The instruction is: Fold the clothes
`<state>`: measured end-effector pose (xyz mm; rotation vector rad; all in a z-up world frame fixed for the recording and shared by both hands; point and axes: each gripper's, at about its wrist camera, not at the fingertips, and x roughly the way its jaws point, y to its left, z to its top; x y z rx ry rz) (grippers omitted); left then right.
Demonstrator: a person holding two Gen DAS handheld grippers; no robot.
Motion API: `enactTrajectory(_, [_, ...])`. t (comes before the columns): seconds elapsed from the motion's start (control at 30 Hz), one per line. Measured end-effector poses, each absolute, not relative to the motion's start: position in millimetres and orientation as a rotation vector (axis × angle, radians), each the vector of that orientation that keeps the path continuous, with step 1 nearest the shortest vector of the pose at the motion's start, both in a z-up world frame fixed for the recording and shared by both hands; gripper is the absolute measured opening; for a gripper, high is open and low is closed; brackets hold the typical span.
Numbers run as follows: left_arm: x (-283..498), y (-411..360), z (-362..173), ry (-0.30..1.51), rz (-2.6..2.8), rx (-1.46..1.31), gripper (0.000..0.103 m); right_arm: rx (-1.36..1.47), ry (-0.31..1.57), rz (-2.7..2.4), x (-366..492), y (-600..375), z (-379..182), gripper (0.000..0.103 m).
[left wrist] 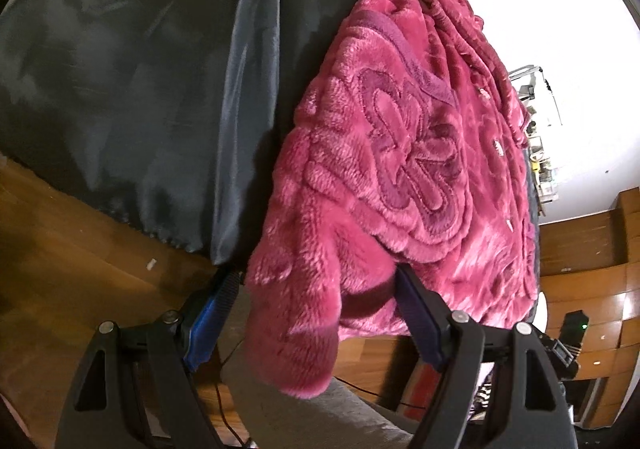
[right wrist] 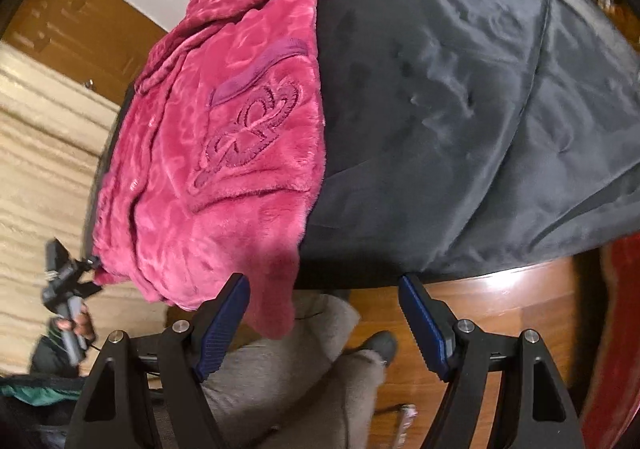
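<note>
A fuzzy pink fleece garment [left wrist: 392, 153] with a stitched knot pattern lies on a dark grey cloth-covered table [left wrist: 120, 69]. Its near corner hangs over the table edge. My left gripper [left wrist: 316, 289] is open, its blue-padded fingers [left wrist: 212, 313] on either side of the hanging corner, apart from it. In the right wrist view the garment [right wrist: 224, 153] lies at the left of the dark cloth [right wrist: 460, 109]. My right gripper [right wrist: 324, 289] is open and empty at the table edge, just right of the hanging corner [right wrist: 276, 289].
Wooden floor [left wrist: 80, 249] lies below the table edge. The person's grey trouser legs and shoe [right wrist: 304, 369] show under the grippers. The left gripper in the hand [right wrist: 68, 301] shows at far left, before a beige surface [right wrist: 40, 169]. Wooden cabinets [left wrist: 580, 245] stand behind.
</note>
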<state>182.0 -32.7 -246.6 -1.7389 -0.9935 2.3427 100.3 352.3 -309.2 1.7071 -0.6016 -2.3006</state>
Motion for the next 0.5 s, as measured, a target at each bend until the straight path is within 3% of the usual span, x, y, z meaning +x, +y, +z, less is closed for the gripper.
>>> enactTrajectory(0.23, [182, -35, -248, -1.039, 2.318, -1.730, 0.082, 1.687, -0.666, -2.193, 96, 333, -317, 0.079])
enactTrajectory(0.37, [175, -28, -249, -1.047, 2.288, -1.738, 0.069, 1.669, -0.700, -2.122, 91, 324, -319, 0.079])
enactTrajectory(0.5, [171, -20, -242, -1.029, 2.269, -1.818, 0.061, 1.651, -0.617, -2.089, 87, 302, -313, 0.066])
